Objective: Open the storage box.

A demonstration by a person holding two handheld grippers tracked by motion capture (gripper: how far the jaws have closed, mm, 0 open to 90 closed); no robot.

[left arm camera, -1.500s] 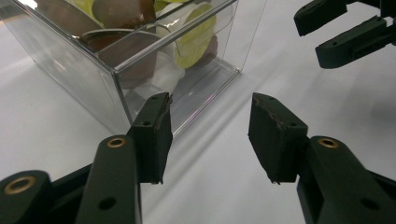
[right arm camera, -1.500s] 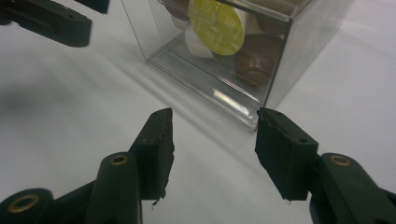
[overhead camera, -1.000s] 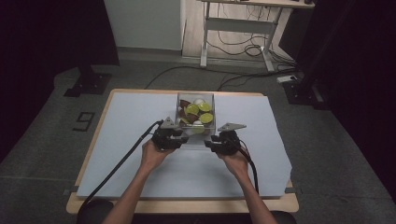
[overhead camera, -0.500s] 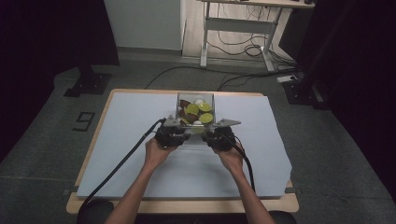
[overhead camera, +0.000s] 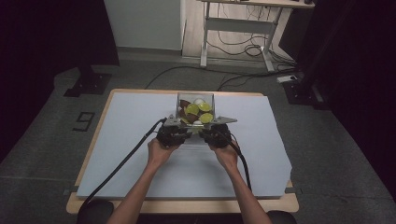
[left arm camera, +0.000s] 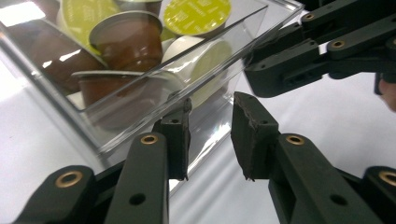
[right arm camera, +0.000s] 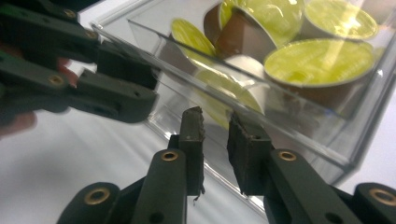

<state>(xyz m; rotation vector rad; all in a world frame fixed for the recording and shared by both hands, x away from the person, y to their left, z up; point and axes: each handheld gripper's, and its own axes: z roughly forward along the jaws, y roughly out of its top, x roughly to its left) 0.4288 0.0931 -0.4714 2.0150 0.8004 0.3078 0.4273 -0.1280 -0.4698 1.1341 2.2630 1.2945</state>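
L gripper (left arm camera: 211,135): jaws have just been closing, a narrow gap is left between the pads, and the near wall of the clear plastic box (left arm camera: 154,100) is seen at that gap; whether the pads actually press on the wall can't be told. R gripper (right arm camera: 215,140): same picture, jaws just closing, narrow gap, box rim and wall (right arm camera: 261,116) at the pads, contact not certain. The two grippers are set side by side at the box's near side, w/ each one's dark linkage seen in the other's view. Inside the box coffee capsules (left arm camera: 123,39) are piled loosely: brown bodies w/ silvery lids, yellow-green foil lids (right arm camera: 320,58), one pale capsule low at the wall. Small print is carried on the green lids, too blurred to be read. In the high view the box (overhead camera: 195,110) is seen at mid-table toward the far edge, on a white sheet (overhead camera: 140,116) over a wood table (overhead camera: 187,206). Bare sheet is left on both sides of the box and toward the near edge; a "9" (overhead camera: 83,121) is marked on the floor left of the table.
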